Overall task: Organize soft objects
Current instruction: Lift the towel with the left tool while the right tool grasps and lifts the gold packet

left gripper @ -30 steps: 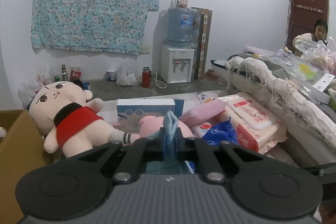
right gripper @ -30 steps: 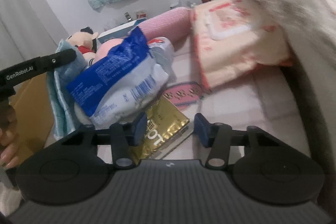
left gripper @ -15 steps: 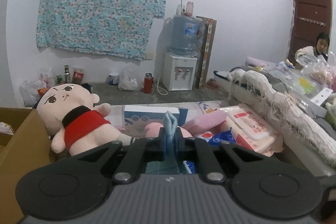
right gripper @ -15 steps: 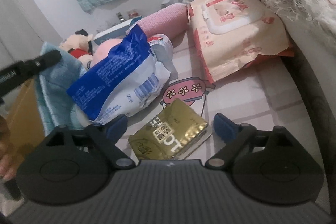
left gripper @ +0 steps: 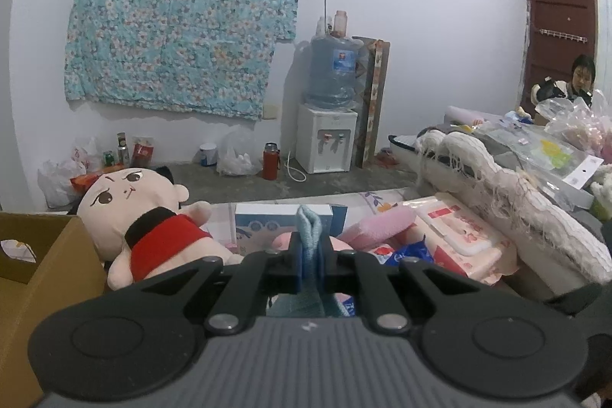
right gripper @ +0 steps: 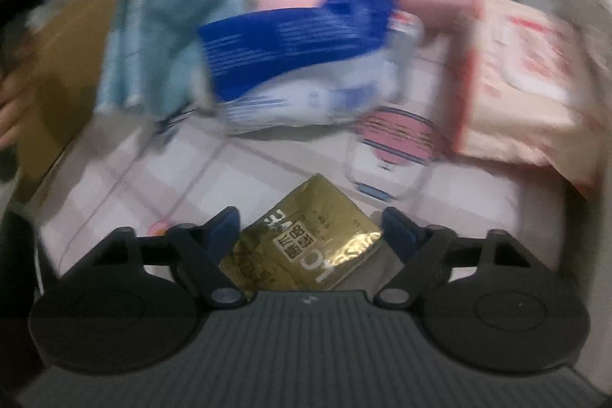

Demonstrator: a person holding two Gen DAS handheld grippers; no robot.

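My left gripper point(left gripper: 309, 257) is shut on a light blue towel point(left gripper: 308, 232), held above the bed; the towel also shows hanging at upper left in the blurred right wrist view point(right gripper: 168, 37). My right gripper point(right gripper: 311, 230) is open, its blue fingertips point(right gripper: 225, 228) on either side of a gold foil packet point(right gripper: 306, 247) lying on the checked sheet point(right gripper: 134, 186). A blue and white plastic pack point(right gripper: 302, 64), a pink plush point(left gripper: 376, 226) and a big-headed doll in red point(left gripper: 145, 220) lie further back.
A cardboard box point(left gripper: 42, 278) stands at the left. A pink wipes pack point(left gripper: 463, 236) lies at the right against a fringed white cushion point(left gripper: 512, 194). A white and blue box point(left gripper: 275, 220) sits behind the plush. A water dispenser point(left gripper: 329, 109) stands by the far wall.
My left gripper has risen with the towel. My right gripper has opened wider and swung over the gold packet, now between its fingertips; the view is blurred from motion.
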